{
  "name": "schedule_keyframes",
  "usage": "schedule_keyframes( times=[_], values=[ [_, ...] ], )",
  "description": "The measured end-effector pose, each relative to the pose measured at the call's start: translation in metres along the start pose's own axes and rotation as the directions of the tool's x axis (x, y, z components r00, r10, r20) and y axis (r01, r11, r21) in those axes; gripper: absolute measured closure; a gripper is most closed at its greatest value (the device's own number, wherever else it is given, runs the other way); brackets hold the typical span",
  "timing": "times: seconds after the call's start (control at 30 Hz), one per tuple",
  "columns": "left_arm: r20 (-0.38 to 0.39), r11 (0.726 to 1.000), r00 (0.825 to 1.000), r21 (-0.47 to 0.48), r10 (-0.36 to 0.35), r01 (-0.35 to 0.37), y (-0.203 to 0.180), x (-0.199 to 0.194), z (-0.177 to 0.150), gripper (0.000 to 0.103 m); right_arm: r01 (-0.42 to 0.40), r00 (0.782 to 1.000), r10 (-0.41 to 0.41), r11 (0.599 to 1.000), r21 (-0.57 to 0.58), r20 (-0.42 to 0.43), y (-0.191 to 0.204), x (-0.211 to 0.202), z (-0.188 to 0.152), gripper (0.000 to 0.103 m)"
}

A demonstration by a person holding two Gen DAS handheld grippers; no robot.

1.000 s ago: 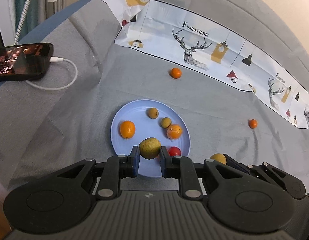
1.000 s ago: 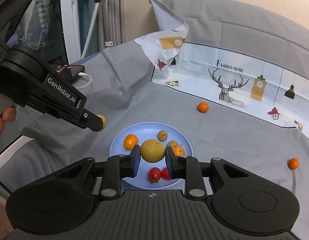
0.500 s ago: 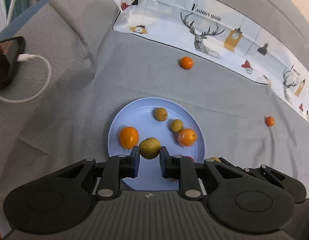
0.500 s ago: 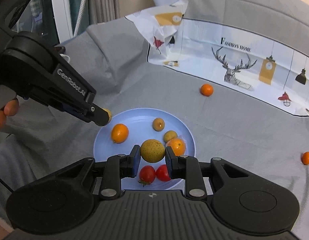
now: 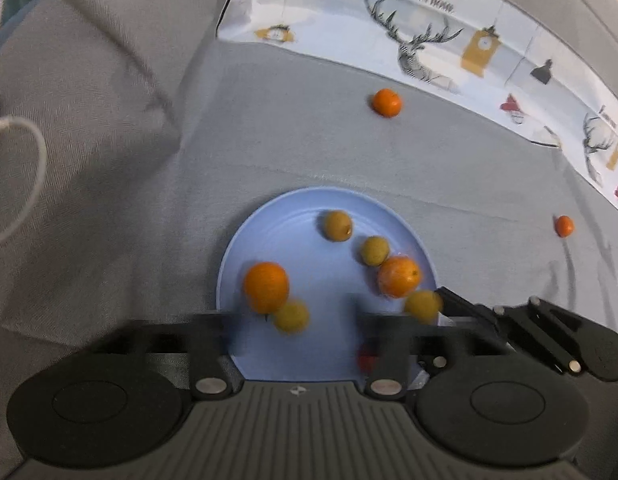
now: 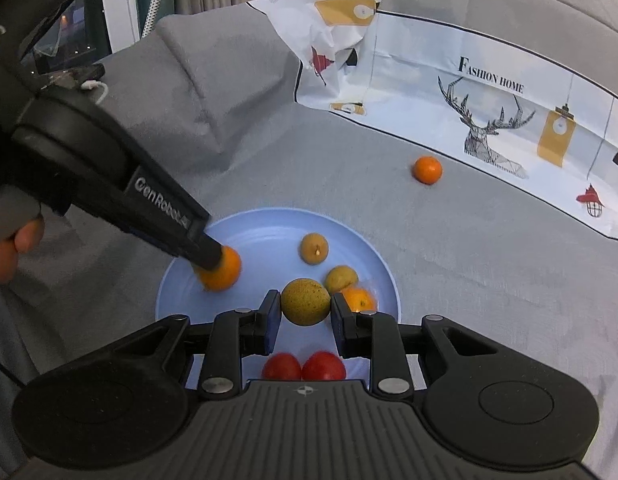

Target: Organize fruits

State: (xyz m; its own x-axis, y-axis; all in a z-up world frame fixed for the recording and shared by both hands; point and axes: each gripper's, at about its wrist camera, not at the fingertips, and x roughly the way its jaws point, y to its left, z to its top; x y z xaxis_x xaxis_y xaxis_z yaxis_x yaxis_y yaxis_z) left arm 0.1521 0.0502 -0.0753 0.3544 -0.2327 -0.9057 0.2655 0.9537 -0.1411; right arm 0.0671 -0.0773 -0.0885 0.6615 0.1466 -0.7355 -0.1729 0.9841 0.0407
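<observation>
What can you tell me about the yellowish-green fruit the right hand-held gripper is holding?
The yellowish-green fruit is round, with dull, finely brown-speckled skin, and looks whole and unbruised. It sits clamped between the two blue-padded fingers of the right hand-held gripper, which press on its left and right sides. It is held over the near part of the light blue plate, in front of a smaller yellow fruit and an orange.

At my 12 o'clock, a white printed sheet [image 6: 461, 92] with deer artwork lies on the grey cloth [image 5: 293, 136]. At 10 o'clock, a phone [image 6: 75, 74] has a white cable [image 5: 31, 184] attached.
</observation>
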Motion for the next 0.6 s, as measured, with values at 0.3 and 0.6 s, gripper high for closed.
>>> schedule_keyframes(
  times=[0.3, 0.6],
  values=[
    [0.072, 0.997, 0.994, -0.005, 0.081, -0.081, 0.005, -0.063, -0.046, 0.0, 0.031, 0.999, -0.032, 0.999, 0.042, 0.005, 0.0, -0.057, -0.012, 0.01],
    [0.125, 0.99, 0.983, 0.015, 0.137, -0.14, -0.009, -0.115, -0.125, 0.0, 0.031, 0.999, -0.031, 0.999, -0.011, 0.04, 0.039, -0.135, -0.052, 0.003]
  ],
)
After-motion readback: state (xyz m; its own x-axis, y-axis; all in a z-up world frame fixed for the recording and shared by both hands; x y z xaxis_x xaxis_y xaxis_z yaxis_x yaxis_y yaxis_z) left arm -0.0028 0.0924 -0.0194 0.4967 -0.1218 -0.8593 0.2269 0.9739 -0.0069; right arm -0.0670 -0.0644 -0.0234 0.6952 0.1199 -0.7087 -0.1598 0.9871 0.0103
